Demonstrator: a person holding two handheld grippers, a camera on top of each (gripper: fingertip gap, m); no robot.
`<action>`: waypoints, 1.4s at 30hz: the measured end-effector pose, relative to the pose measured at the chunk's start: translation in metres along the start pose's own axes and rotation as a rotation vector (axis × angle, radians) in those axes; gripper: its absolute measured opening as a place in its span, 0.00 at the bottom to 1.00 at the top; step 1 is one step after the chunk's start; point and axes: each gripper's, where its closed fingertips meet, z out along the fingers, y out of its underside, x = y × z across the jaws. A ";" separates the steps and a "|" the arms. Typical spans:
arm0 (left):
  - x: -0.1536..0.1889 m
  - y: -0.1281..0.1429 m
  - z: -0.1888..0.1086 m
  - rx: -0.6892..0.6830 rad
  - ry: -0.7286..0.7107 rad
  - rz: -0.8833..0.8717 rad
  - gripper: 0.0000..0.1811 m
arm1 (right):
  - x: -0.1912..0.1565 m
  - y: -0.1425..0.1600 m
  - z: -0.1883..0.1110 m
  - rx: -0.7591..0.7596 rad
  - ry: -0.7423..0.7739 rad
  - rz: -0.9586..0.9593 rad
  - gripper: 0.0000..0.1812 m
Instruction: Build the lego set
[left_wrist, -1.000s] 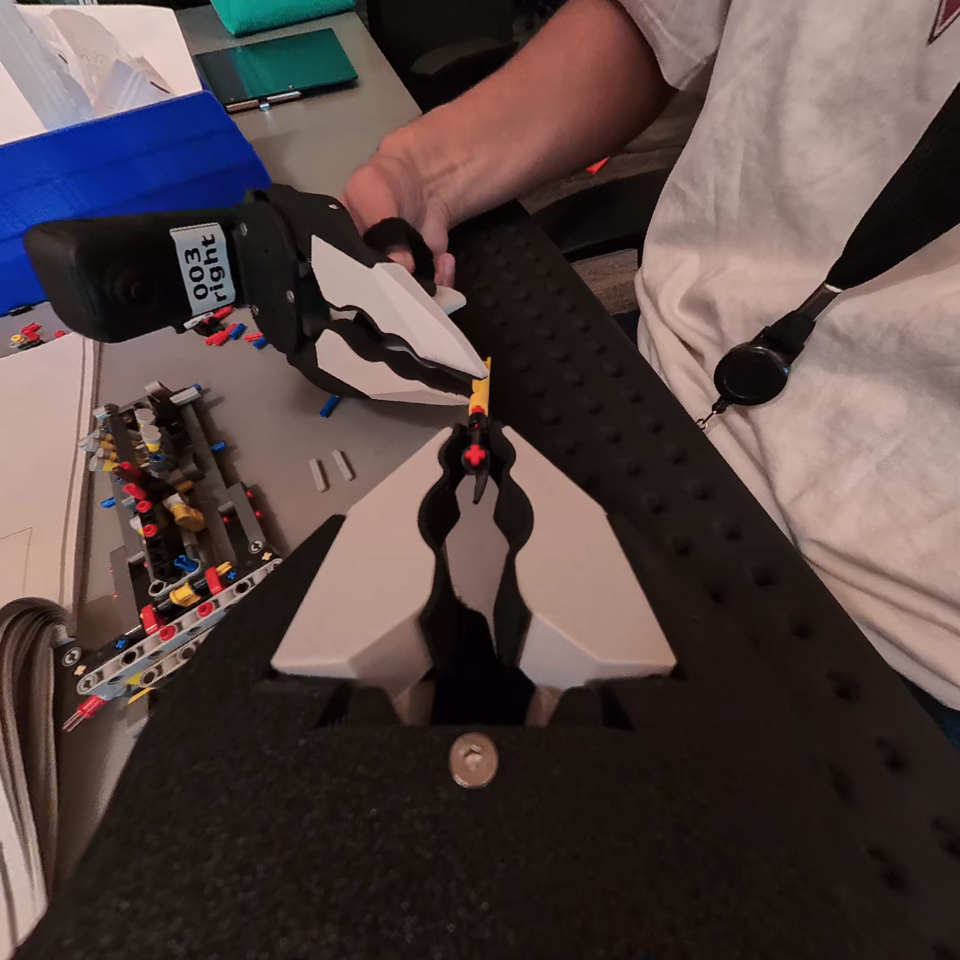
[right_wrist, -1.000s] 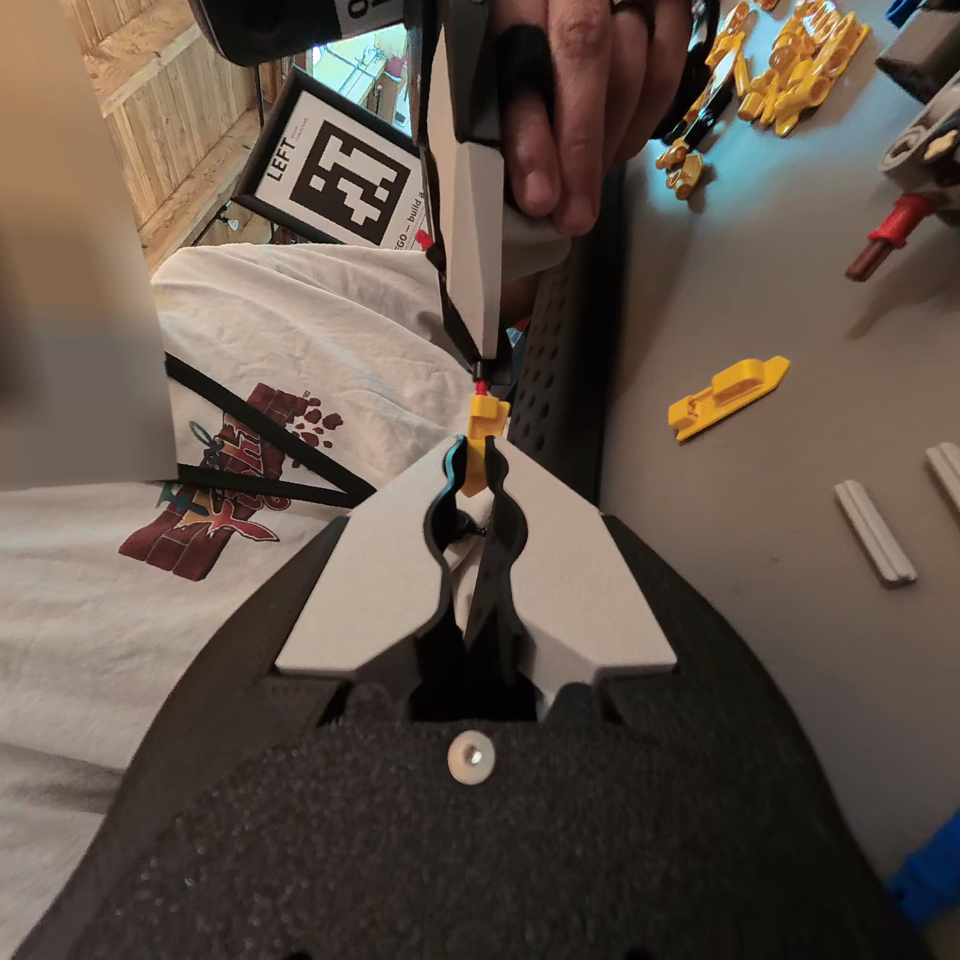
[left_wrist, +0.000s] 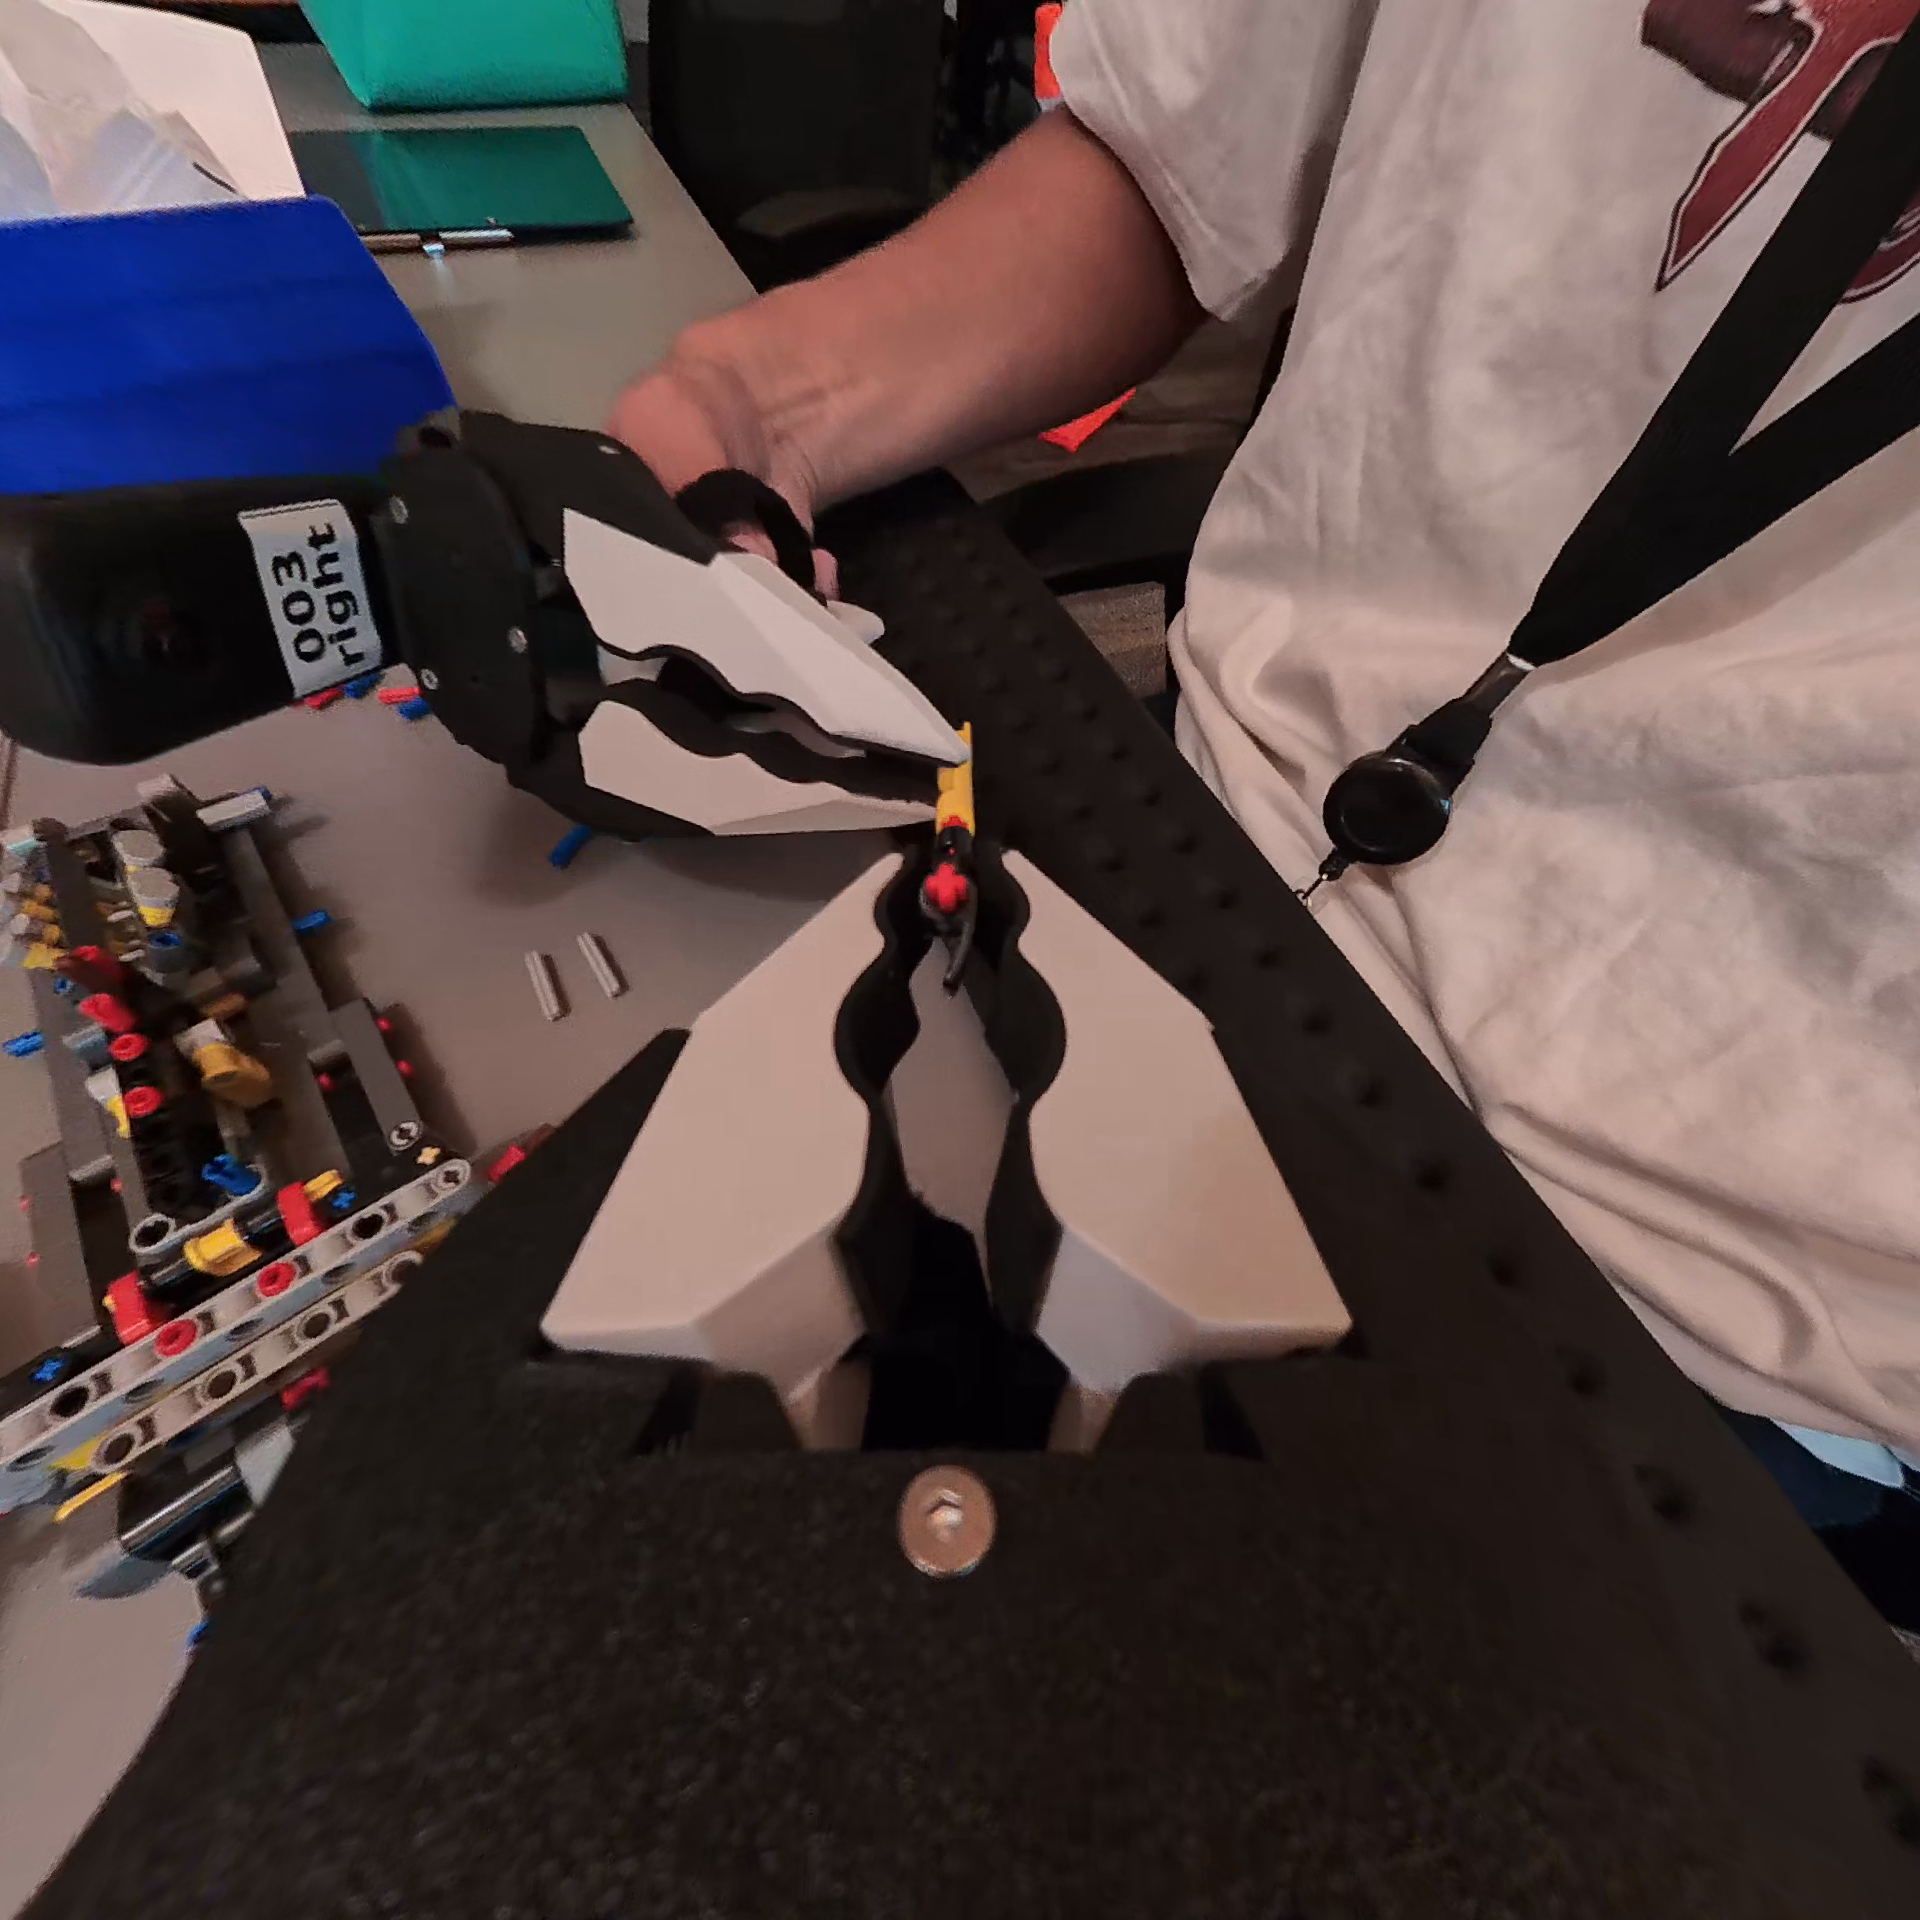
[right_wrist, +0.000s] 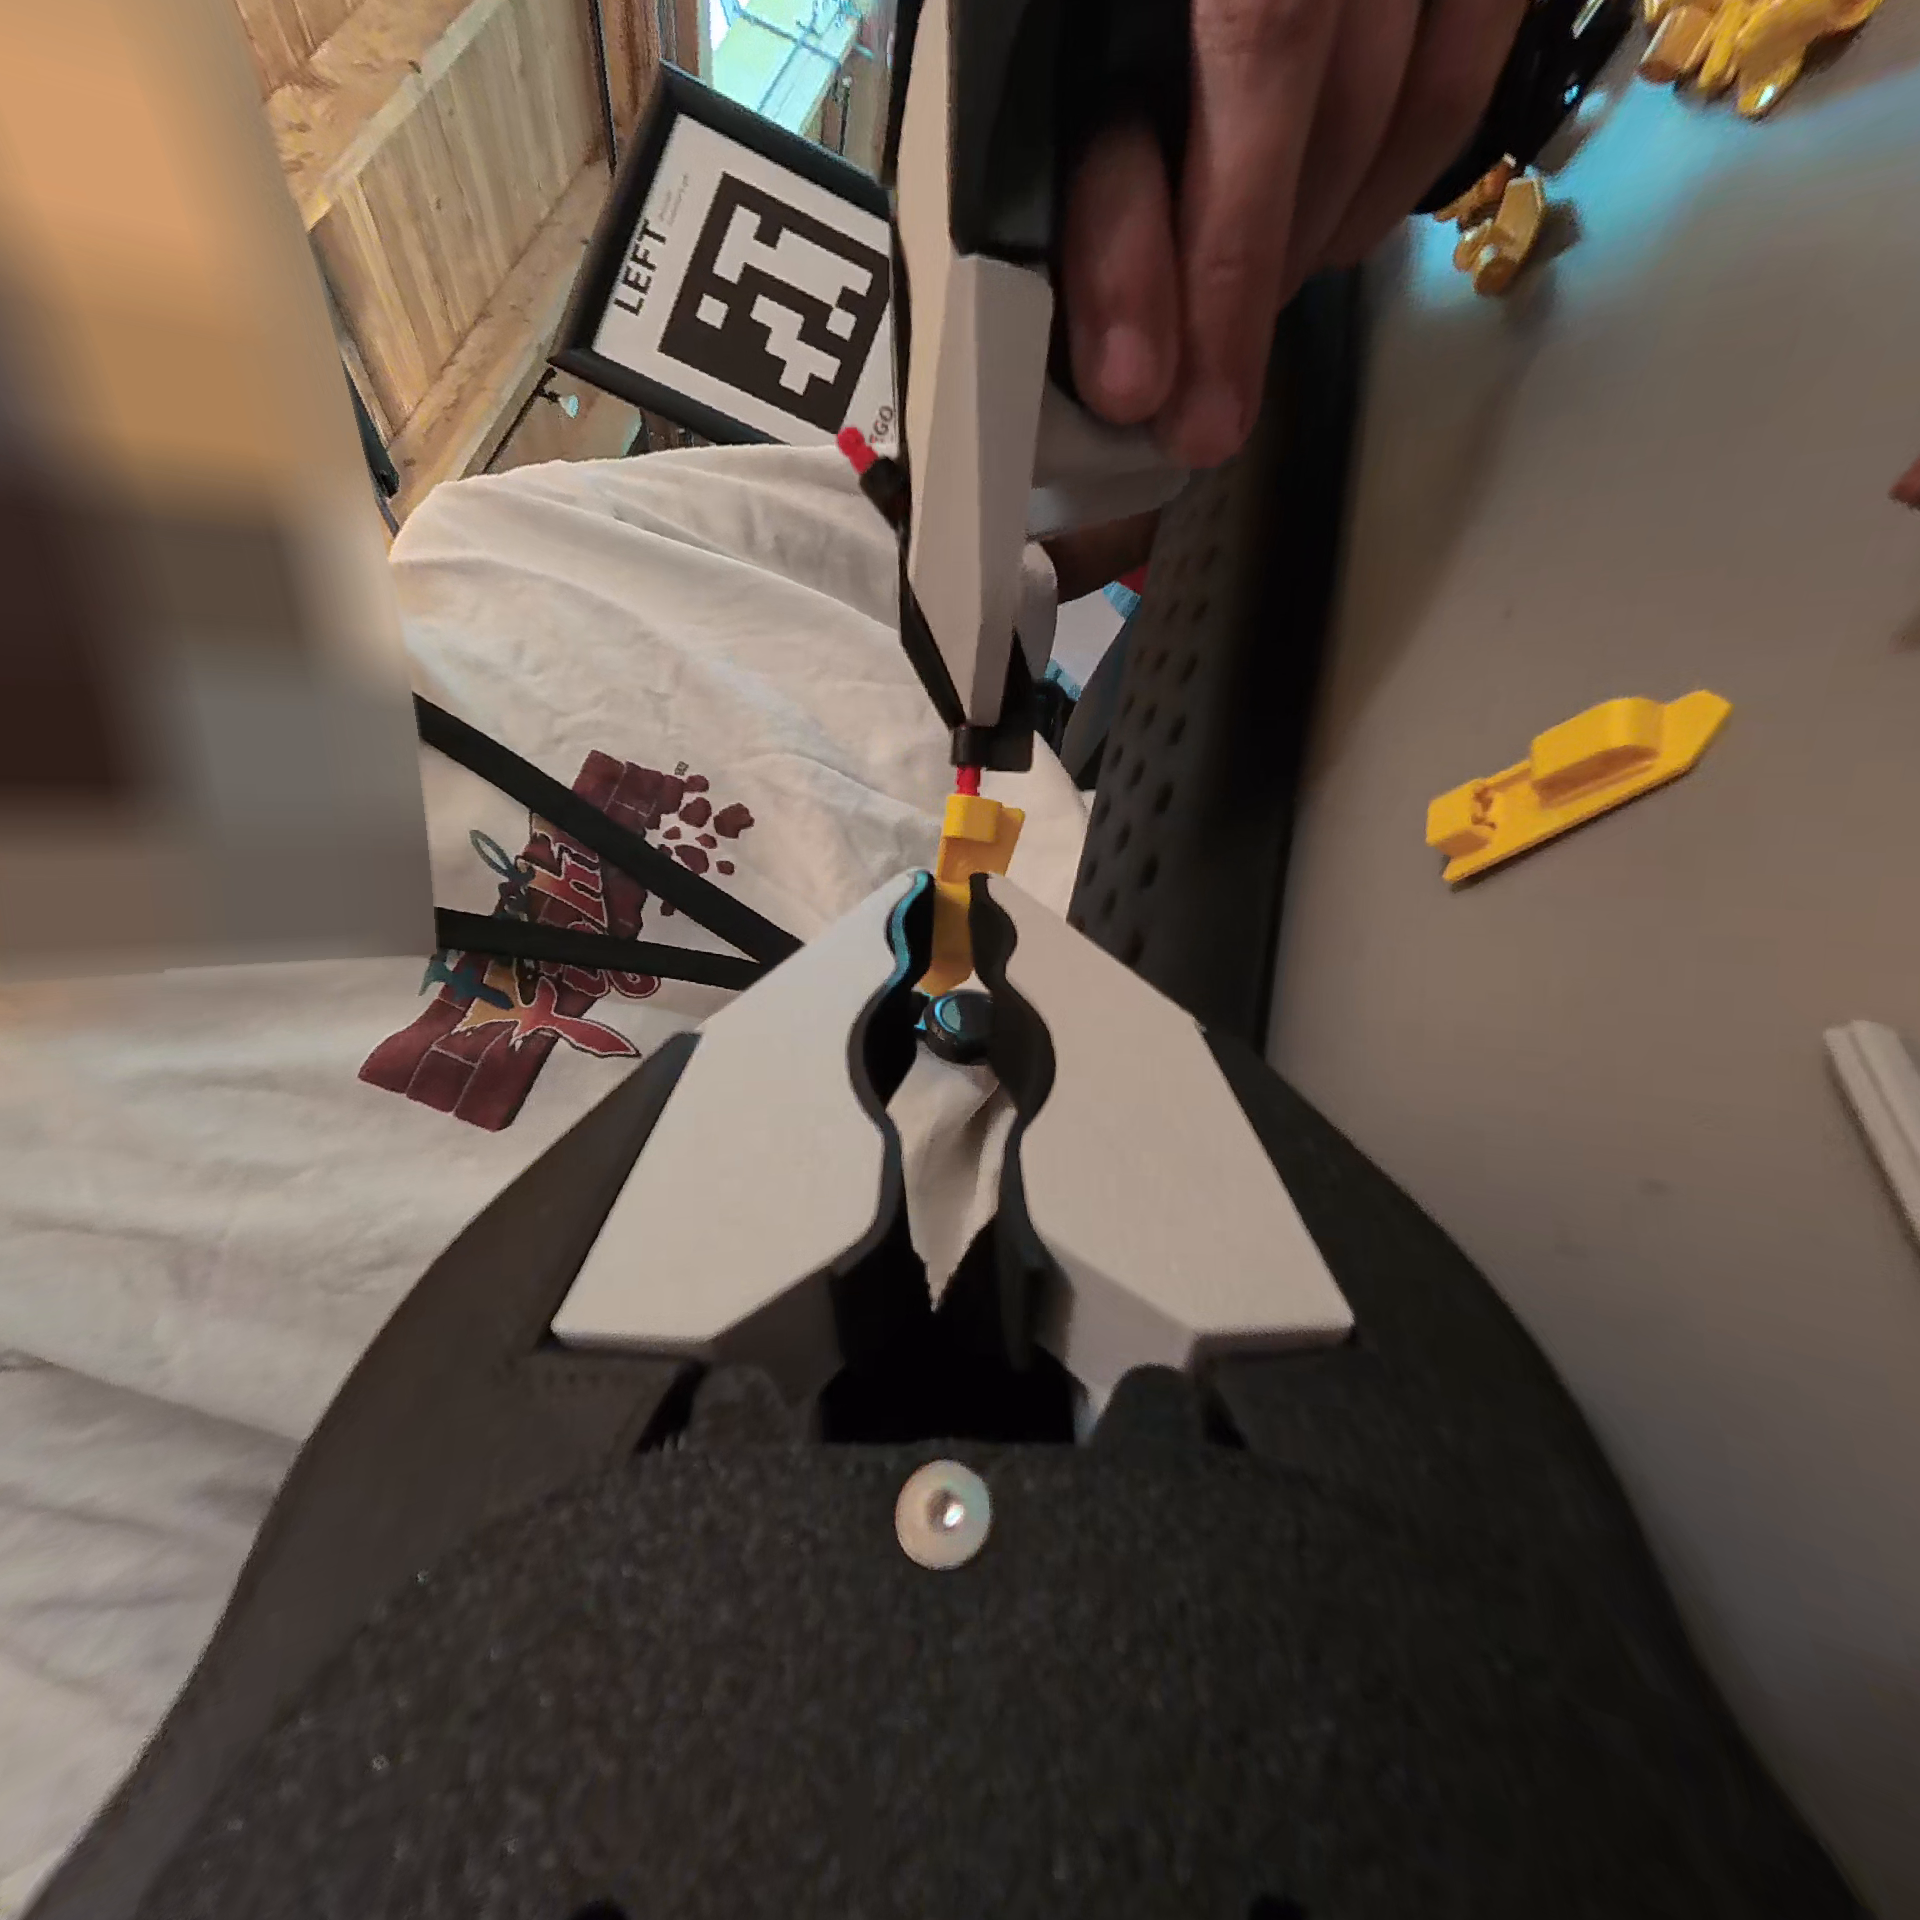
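From my left wrist view, my left gripper (left_wrist: 948, 883) is pinched on a small black piece with a red axle (left_wrist: 943, 889) right at its fingertips. My right gripper (left_wrist: 940, 774) comes in from the left, tips clamped on a yellow piece (left_wrist: 954, 795) that sits just above the red axle, at the table's black perforated edge strip (left_wrist: 1143, 831). To the left on the grey table (left_wrist: 447, 914), the partly built lego model (left_wrist: 197, 1122) lies well apart from both claws, and two grey bars (left_wrist: 574, 975) lie between it and my fingers. A blue bin (left_wrist: 197, 332) stands at the far left; I cannot tell what it holds.

From my right wrist view, my right gripper (right_wrist: 954, 883) is closed on the yellow piece (right_wrist: 971, 862), which pokes out past the tips. My left gripper (right_wrist: 982, 727) hangs down from above, its black piece (right_wrist: 987, 746) and red axle tip almost meeting the yellow one. Another yellow part (right_wrist: 1574, 779) lies loose on the table to the right.
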 end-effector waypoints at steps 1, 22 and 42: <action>0.000 0.001 0.000 -0.004 0.002 0.000 0.04 | 0.001 0.001 0.000 -0.005 0.003 0.003 0.02; -0.017 0.005 -0.006 0.000 -0.048 -0.080 0.04 | 0.008 -0.015 -0.012 0.121 0.116 -0.128 0.03; -0.060 -0.004 -0.023 0.176 -0.144 -0.418 0.04 | 0.013 -0.067 -0.039 0.369 0.631 -0.606 0.03</action>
